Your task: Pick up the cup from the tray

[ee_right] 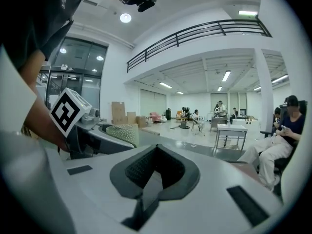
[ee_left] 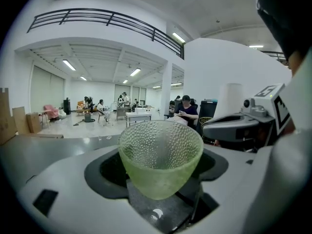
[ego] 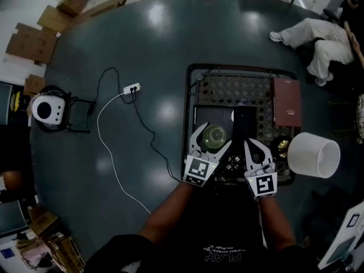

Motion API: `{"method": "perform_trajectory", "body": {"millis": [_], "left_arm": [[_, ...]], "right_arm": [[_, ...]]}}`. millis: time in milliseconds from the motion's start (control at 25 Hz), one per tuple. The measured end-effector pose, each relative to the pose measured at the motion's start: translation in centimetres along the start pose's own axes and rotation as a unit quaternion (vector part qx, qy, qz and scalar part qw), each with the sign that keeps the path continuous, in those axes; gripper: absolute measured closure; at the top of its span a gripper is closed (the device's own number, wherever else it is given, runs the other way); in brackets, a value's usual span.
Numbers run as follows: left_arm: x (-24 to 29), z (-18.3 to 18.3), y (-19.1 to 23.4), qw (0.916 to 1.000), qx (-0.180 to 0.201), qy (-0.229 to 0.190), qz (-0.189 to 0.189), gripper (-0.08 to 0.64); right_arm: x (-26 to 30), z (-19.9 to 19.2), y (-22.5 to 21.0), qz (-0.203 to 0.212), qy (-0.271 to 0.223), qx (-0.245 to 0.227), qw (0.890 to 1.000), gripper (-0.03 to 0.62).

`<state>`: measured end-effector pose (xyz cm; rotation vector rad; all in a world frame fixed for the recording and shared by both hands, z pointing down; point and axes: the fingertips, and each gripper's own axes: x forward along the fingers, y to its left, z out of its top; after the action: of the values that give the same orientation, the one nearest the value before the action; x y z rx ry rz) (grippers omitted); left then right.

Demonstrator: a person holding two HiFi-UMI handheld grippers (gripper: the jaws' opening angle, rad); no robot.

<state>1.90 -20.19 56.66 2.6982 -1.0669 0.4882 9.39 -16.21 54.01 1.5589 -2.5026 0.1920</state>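
A green, bumpy glass cup [ego: 214, 136] sits upright between the two jaws of my left gripper [ego: 213, 134], over the near part of the black wire tray [ego: 190, 95]. In the left gripper view the cup [ee_left: 161, 155] fills the space between the white jaws, and the left gripper [ee_left: 161, 182] is shut on its lower sides. My right gripper [ego: 254, 147] is just to the right of it over the tray, with its jaws together and nothing in them. The right gripper view shows its own shut jaws [ee_right: 153, 165] and the cup [ee_right: 122, 132] at left.
A brown book [ego: 287, 101] lies on the tray's far right. A white cylinder [ego: 314, 154] stands right of the tray. A power strip [ego: 132, 88] with cables and a white appliance [ego: 45, 108] are on the dark floor at left. A seated person [ego: 318, 41] is far right.
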Motion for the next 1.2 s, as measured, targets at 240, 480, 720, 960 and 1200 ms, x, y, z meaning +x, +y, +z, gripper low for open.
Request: {"method": "perform_trajectory", "body": {"millis": [240, 480, 720, 960, 1200], "left_arm": [[-3.6, 2.8, -1.4, 0.9995, -0.028, -0.016, -0.002, 0.17], [-5.4, 5.0, -1.4, 0.9984, -0.045, -0.034, 0.01, 0.17], [-6.4, 6.1, -1.1, 0.9985, -0.025, -0.042, 0.023, 0.17], [-6.5, 6.7, -0.2, 0.9983, 0.003, -0.045, 0.038, 0.17], [-6.4, 7.7, 0.8, 0.9969, 0.023, -0.054, 0.051, 0.17]], "right_arm": [[-2.1, 4.1, 1.0, 0.013, -0.024, -0.006, 1.0, 0.594], [-2.3, 6.3, 1.5, 0.024, -0.024, -0.02, 0.999, 0.594], [-2.1, 6.5, 1.8, 0.025, -0.007, -0.034, 0.999, 0.594], [-1.7, 8.1, 1.8, 0.03, -0.028, -0.042, 0.998, 0.594], [-2.0, 7.9, 1.6, 0.042, -0.024, -0.051, 0.998, 0.594]]}}
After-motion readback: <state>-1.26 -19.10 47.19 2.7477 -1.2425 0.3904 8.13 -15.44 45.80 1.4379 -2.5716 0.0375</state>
